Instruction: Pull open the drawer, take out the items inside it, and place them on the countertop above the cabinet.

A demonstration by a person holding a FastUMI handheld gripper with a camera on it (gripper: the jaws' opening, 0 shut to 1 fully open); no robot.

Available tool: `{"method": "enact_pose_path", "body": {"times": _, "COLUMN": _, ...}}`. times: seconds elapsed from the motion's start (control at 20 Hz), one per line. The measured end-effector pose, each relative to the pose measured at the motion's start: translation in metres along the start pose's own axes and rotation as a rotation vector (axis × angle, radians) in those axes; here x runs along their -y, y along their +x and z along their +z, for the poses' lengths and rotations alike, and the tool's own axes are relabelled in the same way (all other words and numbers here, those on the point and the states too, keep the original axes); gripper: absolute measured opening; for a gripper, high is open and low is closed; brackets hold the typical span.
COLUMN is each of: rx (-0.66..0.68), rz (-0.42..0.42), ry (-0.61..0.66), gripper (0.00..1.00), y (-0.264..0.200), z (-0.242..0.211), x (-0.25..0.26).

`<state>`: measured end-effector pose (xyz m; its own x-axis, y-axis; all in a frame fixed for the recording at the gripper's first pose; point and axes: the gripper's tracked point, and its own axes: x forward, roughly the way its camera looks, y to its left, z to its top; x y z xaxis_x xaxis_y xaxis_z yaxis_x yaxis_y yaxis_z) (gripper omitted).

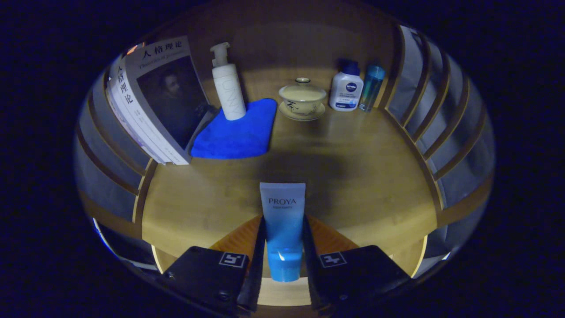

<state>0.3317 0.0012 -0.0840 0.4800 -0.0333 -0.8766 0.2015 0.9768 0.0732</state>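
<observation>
My gripper (283, 247) is shut on a blue-and-white cosmetic tube (282, 221), which stands between the fingers with its blue cap toward me and its flat end pointing forward. The tube hangs over the near part of the wooden countertop (366, 185). Whether the tube touches the wood I cannot tell.
At the back of the countertop stand a white pump bottle (227, 86) on a folded blue cloth (238, 130), a lidded tea bowl on a saucer (303, 99), a white lotion bottle (346, 88) and a slim teal bottle (371, 86). Books (154, 101) lean at the left. Slatted walls flank both sides.
</observation>
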Motion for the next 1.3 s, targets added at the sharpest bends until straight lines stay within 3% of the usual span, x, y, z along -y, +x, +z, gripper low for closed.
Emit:
{"method": "enact_pose_path", "body": {"times": 0.25, "rx": 0.015, "rz": 0.02, "ry": -0.003, "gripper": 0.64, "y": -0.005, "z": -0.008, "x": -0.001}}
{"method": "enact_pose_path", "body": {"times": 0.6, "rx": 0.133, "rz": 0.084, "ry": -0.093, "gripper": 0.66, "y": -0.052, "z": -0.033, "x": -0.008}}
{"method": "enact_pose_path", "body": {"times": 0.75, "rx": 0.191, "rz": 0.125, "ry": -0.12, "gripper": 0.85, "y": -0.08, "z": -0.057, "x": -0.013}}
{"method": "enact_pose_path", "body": {"times": 1.3, "rx": 0.44, "rz": 0.224, "ry": -0.156, "gripper": 0.85, "y": -0.177, "z": -0.129, "x": -0.011}}
